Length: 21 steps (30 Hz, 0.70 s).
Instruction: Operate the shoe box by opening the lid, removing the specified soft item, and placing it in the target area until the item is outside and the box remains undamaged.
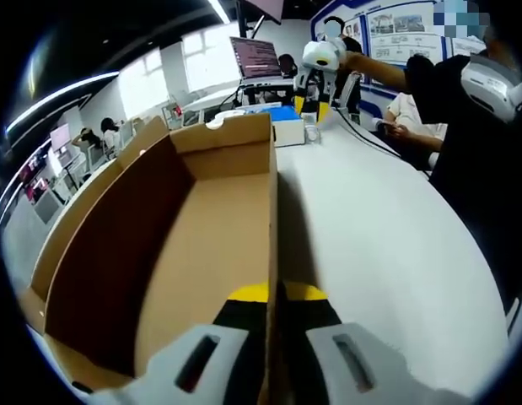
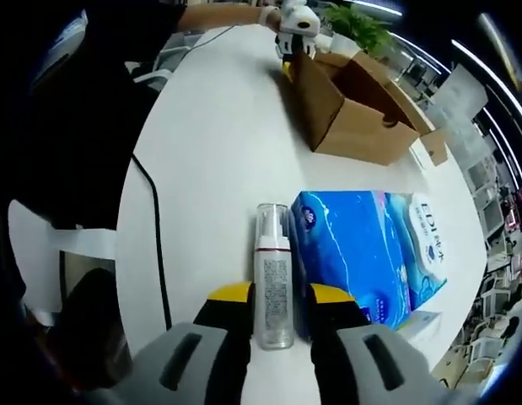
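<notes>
Landmark: open cardboard shoe box (image 1: 193, 228) on white table (image 1: 387, 245). Left gripper (image 1: 275, 325), jaws pressed together, pinching the box's right side wall between yellow-tipped pads, one pad inside, one outside. Box interior visible in left gripper view looks bare brown cardboard; soft item can't be made out there. Right gripper (image 2: 276, 325) sits well apart from the box, past its far end, jaws spread on either side of a clear pump bottle (image 2: 273, 283) lying on the table; whether pads touch the bottle, cannot tell. Blue tissue box (image 2: 370, 253) lies just beside the bottle, between bottle and shoe box. Black cable (image 2: 155, 228) runs on the table on the bottle's other side. Person's dark sleeve (image 1: 471, 143) beside the table, right of the box.
</notes>
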{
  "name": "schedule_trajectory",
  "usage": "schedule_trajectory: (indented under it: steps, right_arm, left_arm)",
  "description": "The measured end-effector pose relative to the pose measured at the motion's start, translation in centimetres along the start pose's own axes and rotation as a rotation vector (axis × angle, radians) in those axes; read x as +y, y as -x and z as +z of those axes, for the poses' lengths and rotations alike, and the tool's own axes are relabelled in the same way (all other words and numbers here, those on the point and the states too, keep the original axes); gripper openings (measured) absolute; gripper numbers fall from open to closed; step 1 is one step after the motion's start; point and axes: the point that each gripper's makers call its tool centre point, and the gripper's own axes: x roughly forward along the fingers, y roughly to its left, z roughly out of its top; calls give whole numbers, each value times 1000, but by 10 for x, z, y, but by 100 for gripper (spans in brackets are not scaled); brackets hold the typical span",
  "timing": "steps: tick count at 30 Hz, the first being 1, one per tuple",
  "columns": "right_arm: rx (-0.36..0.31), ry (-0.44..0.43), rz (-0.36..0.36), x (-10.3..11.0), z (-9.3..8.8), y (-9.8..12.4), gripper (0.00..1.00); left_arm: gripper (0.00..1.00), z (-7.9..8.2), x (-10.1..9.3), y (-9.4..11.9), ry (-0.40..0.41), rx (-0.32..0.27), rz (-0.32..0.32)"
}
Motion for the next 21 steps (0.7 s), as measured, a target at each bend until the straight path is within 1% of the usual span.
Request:
schedule_trajectory:
  steps: [1, 4, 5, 9, 11, 13, 14, 15, 17, 21]
  right_arm:
    - [-1, 0, -6, -1, 1, 1, 25]
    - [-42, -57, -36, -7, 10, 7, 25]
    - [-46, -71, -45, -9, 12, 9, 25]
    - [-49, -68, -71, -12, 19, 8, 27]
    - [-49, -70, -65, -11, 22, 8, 27]
    - [-66, -68, -80, -14, 29, 8, 27]
    - [-81, -73, -104, -18, 33, 9, 27]
    - [-109, -95, -123, -20, 38, 9, 28]
    - [-175, -140, -129, -18, 50, 11, 27]
    - [-191, -162, -136, -18, 55, 12, 29]
  left_arm:
    - [2, 0, 0, 0, 0, 2, 0]
    - [2, -2, 2, 0, 0, 10, 3]
    - [2, -2, 2, 0, -1, 13, 3]
    - [2, -2, -1, 0, -5, 16, 2]
    - [2, -2, -1, 0, -9, 17, 2]
    - [2, -1, -1, 0, -12, 18, 2]
    - [2, -2, -1, 0, -16, 19, 5]
    - [2, -2, -1, 0, -19, 18, 7]
    - [2, -1, -2, 0, -21, 18, 9]
    - [2, -1, -3, -1, -32, 18, 11]
